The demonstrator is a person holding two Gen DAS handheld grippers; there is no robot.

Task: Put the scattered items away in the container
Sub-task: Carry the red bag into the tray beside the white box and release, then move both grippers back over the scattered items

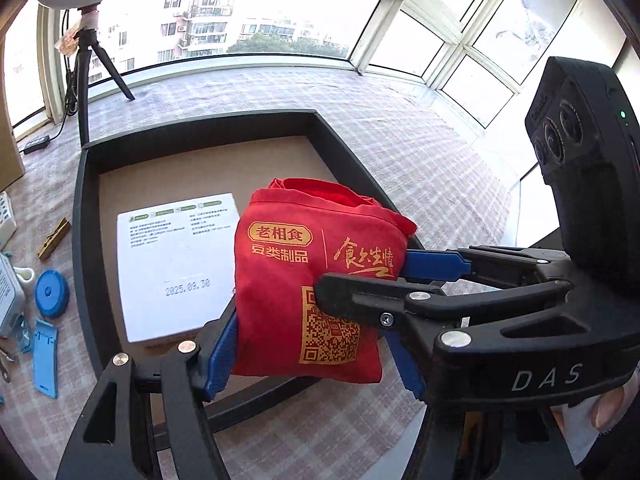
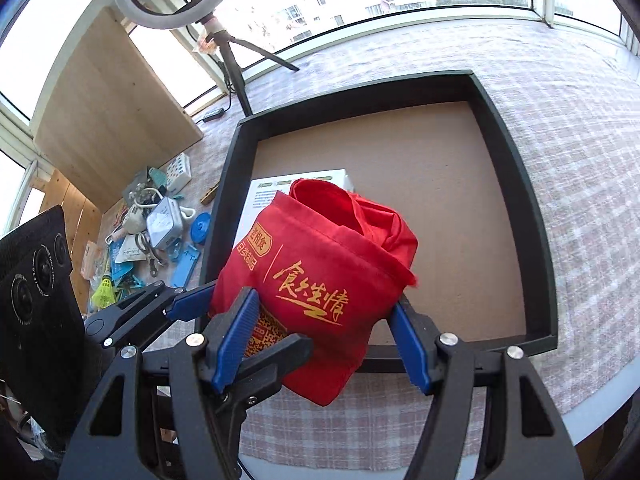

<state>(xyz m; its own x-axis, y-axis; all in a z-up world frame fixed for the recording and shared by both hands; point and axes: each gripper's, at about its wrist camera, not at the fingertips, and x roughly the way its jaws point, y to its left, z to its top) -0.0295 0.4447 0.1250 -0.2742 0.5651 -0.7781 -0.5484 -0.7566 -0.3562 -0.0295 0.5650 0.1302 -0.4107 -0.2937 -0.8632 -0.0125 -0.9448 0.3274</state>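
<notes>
Both grippers clamp one red bag [image 1: 316, 280] between them and hold it in the air above the near edge of the black tray [image 1: 80, 216]. The left gripper [image 1: 312, 344] has its blue pads pressed on the bag's left and right sides. The right gripper [image 2: 324, 344] comes in from the right across the bag, one finger over its printed face and one behind it, and grips it too. The bag (gold lettering and a square code on the front) is bunched, with loose red cloth bulging from its open top.

In the tray, on its brown floor, lies a flat white box [image 1: 176, 264] with small print, at the left near part, partly behind the bag. The rest of the floor is bare.

The tray sits on a checked cloth [image 1: 400, 152]. To its left lie the scattered things: a blue round lid [image 1: 51, 293], a blue flat piece [image 1: 45, 360], a wooden clip [image 1: 54, 238], and in the right wrist view a pile with a yellow shuttlecock [image 2: 105, 286] and a grey box [image 2: 164, 222]. A ring light on a tripod [image 1: 86, 80] stands at the far left by the windows.
</notes>
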